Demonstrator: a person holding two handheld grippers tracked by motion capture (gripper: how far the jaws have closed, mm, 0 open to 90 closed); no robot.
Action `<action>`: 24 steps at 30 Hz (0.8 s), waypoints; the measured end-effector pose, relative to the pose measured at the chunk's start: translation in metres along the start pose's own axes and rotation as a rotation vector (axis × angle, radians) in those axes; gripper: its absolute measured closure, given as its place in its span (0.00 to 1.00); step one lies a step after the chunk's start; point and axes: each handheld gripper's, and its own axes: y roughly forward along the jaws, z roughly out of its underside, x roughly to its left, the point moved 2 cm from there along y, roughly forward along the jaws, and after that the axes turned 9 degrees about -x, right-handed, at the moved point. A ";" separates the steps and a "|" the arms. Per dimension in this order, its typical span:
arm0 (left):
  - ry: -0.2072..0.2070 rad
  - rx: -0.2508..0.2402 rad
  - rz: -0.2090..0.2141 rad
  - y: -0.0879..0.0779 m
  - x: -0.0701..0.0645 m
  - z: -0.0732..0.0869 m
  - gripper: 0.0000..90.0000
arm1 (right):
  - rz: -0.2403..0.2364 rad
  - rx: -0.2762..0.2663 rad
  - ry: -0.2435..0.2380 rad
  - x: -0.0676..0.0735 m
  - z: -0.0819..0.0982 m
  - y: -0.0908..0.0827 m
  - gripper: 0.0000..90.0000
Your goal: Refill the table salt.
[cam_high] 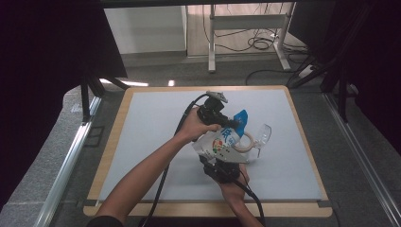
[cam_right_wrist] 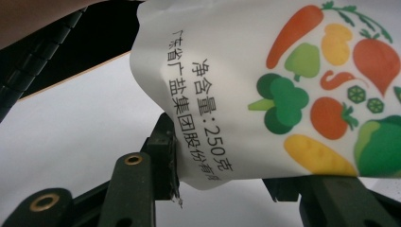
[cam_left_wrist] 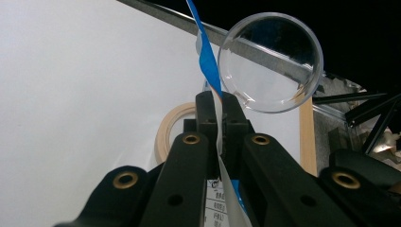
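Both grippers pinch the pouch (cam_high: 222,141), left gripper (cam_high: 226,122) at 12, right gripper (cam_high: 222,165) at 6; glass (cam_high: 261,135) and tape ring (cam_high: 246,142) at 3.

Left gripper (cam_high: 232,124) clamped shut, right gripper (cam_high: 218,158) half closed, gripping

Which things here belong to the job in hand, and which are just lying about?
In hand:
- printed pouch, gripped by both
- left gripper, shut on its blue edge
- right gripper, at its bottom
- clear glass, by the pouch's top

Lying about:
- tape ring
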 end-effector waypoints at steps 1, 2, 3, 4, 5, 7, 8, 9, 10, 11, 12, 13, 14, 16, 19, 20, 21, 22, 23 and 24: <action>-0.003 -0.002 0.001 0.000 0.000 0.000 1.00 | -0.002 -0.001 0.001 0.000 0.000 0.000 0.61; -0.004 -0.004 0.002 0.000 0.000 0.000 1.00 | -0.003 0.000 0.004 0.000 0.000 0.000 0.61; -0.005 -0.004 0.004 0.000 0.001 0.000 1.00 | -0.005 0.000 0.007 0.000 -0.001 -0.001 0.61; -0.005 -0.004 0.004 0.000 0.001 0.000 1.00 | -0.005 0.000 0.007 0.000 -0.001 -0.001 0.61; -0.005 -0.004 0.005 0.000 0.001 0.000 1.00 | -0.005 0.000 0.007 0.000 -0.001 -0.001 0.61; -0.003 0.001 0.006 0.001 0.001 0.000 1.00 | -0.006 -0.002 0.011 0.000 -0.002 -0.001 0.61; -0.003 0.001 0.006 0.001 0.001 0.000 1.00 | -0.006 -0.002 0.011 0.000 -0.002 -0.001 0.61; -0.004 0.002 0.006 0.001 0.000 0.000 1.00 | -0.007 -0.002 0.012 0.000 -0.002 -0.001 0.61; -0.002 0.002 0.007 0.001 0.000 -0.001 1.00 | -0.007 -0.002 0.014 0.000 -0.002 -0.001 0.61; -0.002 0.002 0.007 0.001 0.000 -0.001 1.00 | -0.006 -0.004 0.015 0.000 -0.002 -0.001 0.61; -0.001 0.003 0.006 0.002 0.000 -0.001 1.00 | -0.005 -0.004 0.015 0.000 -0.002 -0.001 0.61; -0.001 0.003 0.005 0.002 0.000 -0.001 1.00 | -0.004 -0.005 0.016 0.000 -0.002 -0.001 0.61; 0.000 0.004 0.006 0.002 0.000 -0.002 1.00 | -0.003 -0.007 0.016 0.000 -0.002 -0.001 0.61; 0.000 0.004 0.007 0.002 0.000 -0.002 1.00 | -0.003 -0.007 0.018 0.000 -0.002 -0.002 0.61; 0.000 0.006 0.011 0.001 0.000 -0.001 1.00 | -0.007 -0.008 0.016 0.000 -0.002 -0.002 0.61; 0.002 0.007 0.012 0.000 0.000 -0.001 1.00 | -0.008 -0.008 0.015 0.000 -0.002 -0.002 0.61; 0.004 0.008 0.014 0.000 0.000 -0.001 1.00 | -0.011 -0.008 0.014 0.000 -0.002 -0.002 0.61; 0.003 0.008 0.014 0.000 0.000 -0.001 1.00 | -0.018 -0.011 0.017 -0.001 -0.002 -0.002 0.61; 0.000 0.011 0.018 0.000 0.001 -0.001 1.00 | -0.025 -0.013 0.022 -0.001 -0.002 -0.003 0.61; 0.001 0.012 0.018 0.000 0.001 -0.001 1.00 | -0.028 -0.014 0.023 -0.001 -0.002 -0.004 0.61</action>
